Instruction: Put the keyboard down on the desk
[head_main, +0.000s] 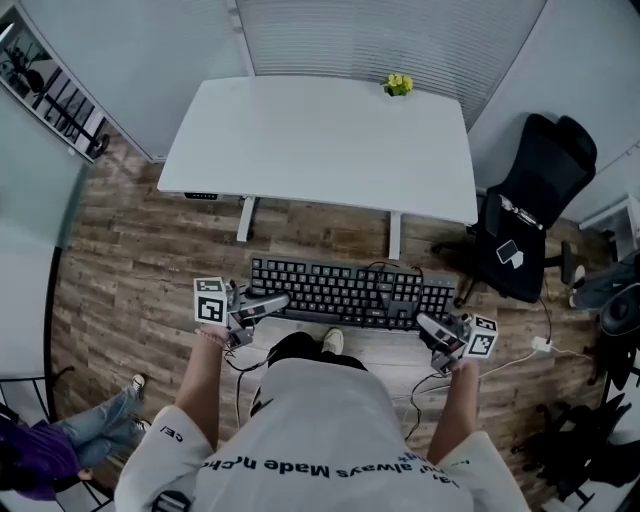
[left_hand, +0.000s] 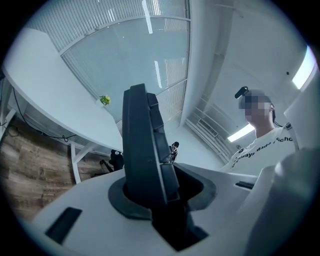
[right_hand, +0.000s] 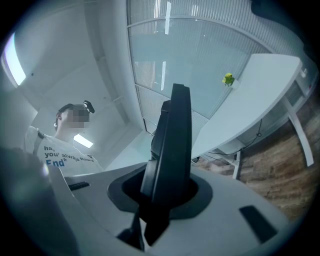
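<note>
A black keyboard (head_main: 345, 292) hangs level above the wooden floor, in front of the white desk (head_main: 320, 140) and short of its near edge. My left gripper (head_main: 262, 305) is shut on the keyboard's left end and my right gripper (head_main: 432, 328) is shut on its right end. In the left gripper view the keyboard (left_hand: 145, 145) stands end-on between the jaws, with the desk (left_hand: 45, 95) to the left. The right gripper view has the keyboard (right_hand: 172, 145) clamped the same way and the desk (right_hand: 255, 105) to the right. A cable trails from the keyboard's back edge.
A small yellow plant (head_main: 398, 85) stands at the desk's far right edge. A black office chair (head_main: 535, 210) is to the right of the desk, with cables and a plug (head_main: 540, 345) on the floor. Another person's legs (head_main: 100, 425) show at lower left.
</note>
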